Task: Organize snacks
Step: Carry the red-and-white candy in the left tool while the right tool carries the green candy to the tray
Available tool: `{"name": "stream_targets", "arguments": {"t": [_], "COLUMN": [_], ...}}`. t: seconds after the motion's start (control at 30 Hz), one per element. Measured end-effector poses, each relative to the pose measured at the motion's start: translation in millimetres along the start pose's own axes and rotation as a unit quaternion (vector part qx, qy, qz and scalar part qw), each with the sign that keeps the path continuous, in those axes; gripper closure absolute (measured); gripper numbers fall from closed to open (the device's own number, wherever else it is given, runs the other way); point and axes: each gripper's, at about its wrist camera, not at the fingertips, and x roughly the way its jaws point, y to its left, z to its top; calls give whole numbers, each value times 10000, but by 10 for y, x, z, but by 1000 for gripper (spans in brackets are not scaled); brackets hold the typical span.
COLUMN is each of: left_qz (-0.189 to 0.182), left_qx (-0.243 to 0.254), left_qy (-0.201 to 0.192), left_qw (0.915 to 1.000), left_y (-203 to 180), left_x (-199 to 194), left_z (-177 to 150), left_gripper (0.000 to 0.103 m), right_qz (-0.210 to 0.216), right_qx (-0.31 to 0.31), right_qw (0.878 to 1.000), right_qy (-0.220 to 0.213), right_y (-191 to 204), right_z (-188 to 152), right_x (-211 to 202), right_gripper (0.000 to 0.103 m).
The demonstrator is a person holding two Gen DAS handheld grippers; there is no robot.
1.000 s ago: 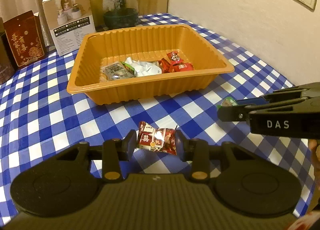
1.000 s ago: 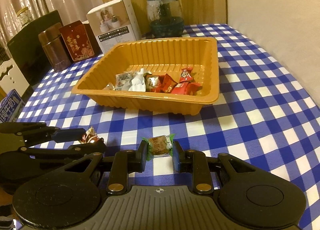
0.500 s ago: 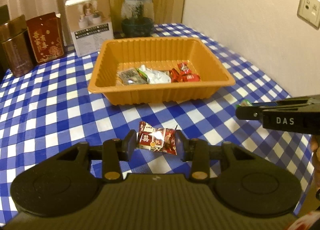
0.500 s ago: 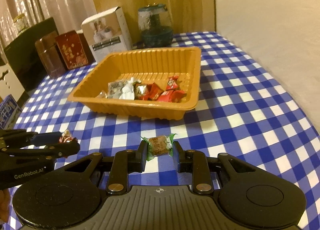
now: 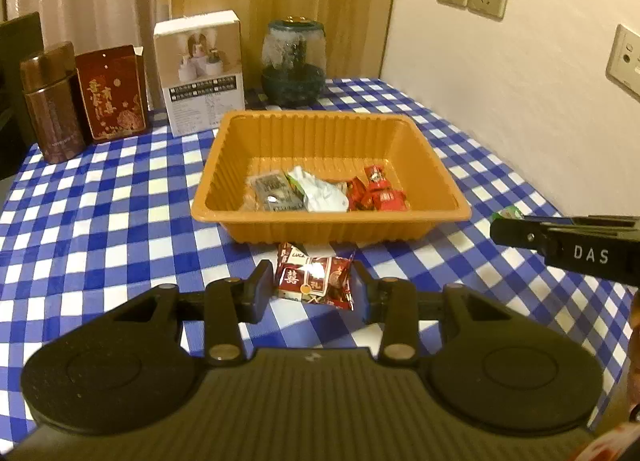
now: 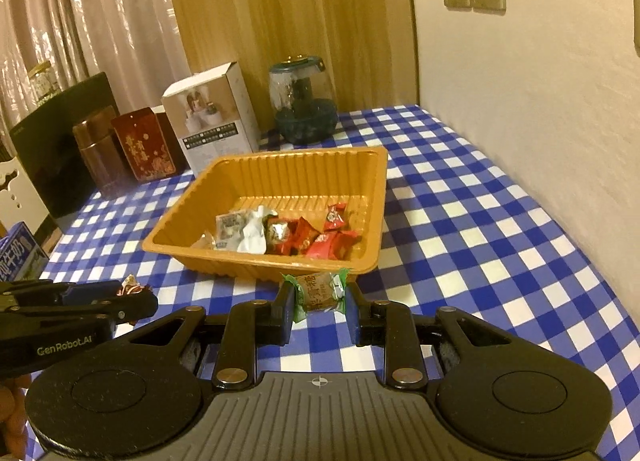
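Note:
My left gripper (image 5: 314, 281) is shut on a dark red snack packet (image 5: 314, 281) and holds it above the checked cloth, just short of the orange tray (image 5: 332, 233). A brown candy in a green wrapper (image 6: 318, 293) is clamped in my right gripper (image 6: 318, 297), which is also raised in front of the orange tray (image 6: 260, 261). Several wrapped snacks (image 5: 328, 193) lie on the tray's floor, red ones to the right. Each gripper shows at the edge of the other's view: the right gripper (image 5: 500, 221) and the left gripper (image 6: 136, 293).
At the back of the blue-and-white checked table (image 5: 100, 221) stand a brown tin (image 5: 52, 105), a red box (image 5: 110, 93), a white box (image 5: 202, 69) and a glass jar (image 5: 294, 61). A wall (image 5: 520, 101) with sockets runs along the right side.
Both grippers have risen with their snacks still held, so the tray looks smaller and lower and more of the wall and curtains shows.

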Motion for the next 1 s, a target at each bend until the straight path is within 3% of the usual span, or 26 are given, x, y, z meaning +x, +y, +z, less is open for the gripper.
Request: {"name": "stream_targets", "arguments": {"t": [0.4,1.0], "left_qz": [76,151], "left_qx": [99,198], "left_qy": [-197,-240], "left_qw": [9997,9994], "left_y": [-34,14], "left_x": [78,446], "left_z": [325,701], "left_gripper": [66,66], "right_qz": [-114,-103], "right_qx": [151,258], "right_qw": [9991,9990], "right_qy": [-376,-342], "right_y": [-86,-127], "right_z": [289,602], "right_x": [79,465], "right_gripper": [76,76]}}
